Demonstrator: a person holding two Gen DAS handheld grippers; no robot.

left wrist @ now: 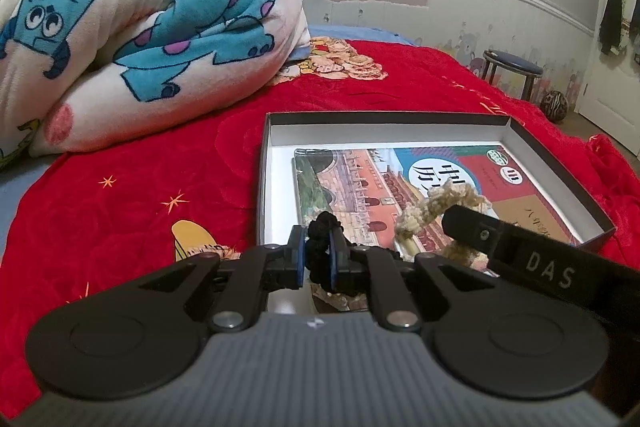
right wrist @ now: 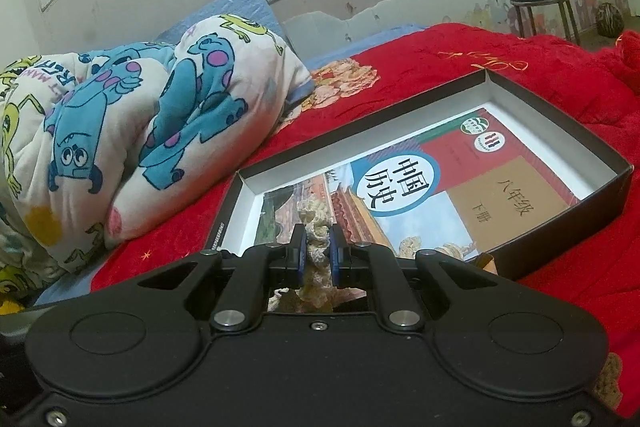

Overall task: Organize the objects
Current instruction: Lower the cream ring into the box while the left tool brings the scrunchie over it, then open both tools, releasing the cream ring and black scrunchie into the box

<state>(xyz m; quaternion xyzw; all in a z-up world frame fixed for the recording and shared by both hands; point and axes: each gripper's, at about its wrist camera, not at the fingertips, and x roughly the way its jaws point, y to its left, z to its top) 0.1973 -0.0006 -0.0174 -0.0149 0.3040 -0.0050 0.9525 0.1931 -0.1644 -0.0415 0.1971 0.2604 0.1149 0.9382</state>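
Hovering over the box (left wrist: pixel 560 163) on the bed (left wrist: pixel 140 187), left tongs (left wrist: pixel 318 253) nearly shut on a black scrunchie (left wrist: pixel 322 227), right tongs (right wrist: pixel 318 251) clamped tight on a beige scrunchie (right wrist: pixel 316 217), both above the textbook (right wrist: pixel 440 195). Risked snagging fuzzy fabric on the pads at release, or dropping short of the box's near rim.

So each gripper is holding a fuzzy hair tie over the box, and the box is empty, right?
Not empty. The box already holds a book, as the right wrist view shows. The rest stands: the left gripper grips a black hair tie, the right gripper a beige one.
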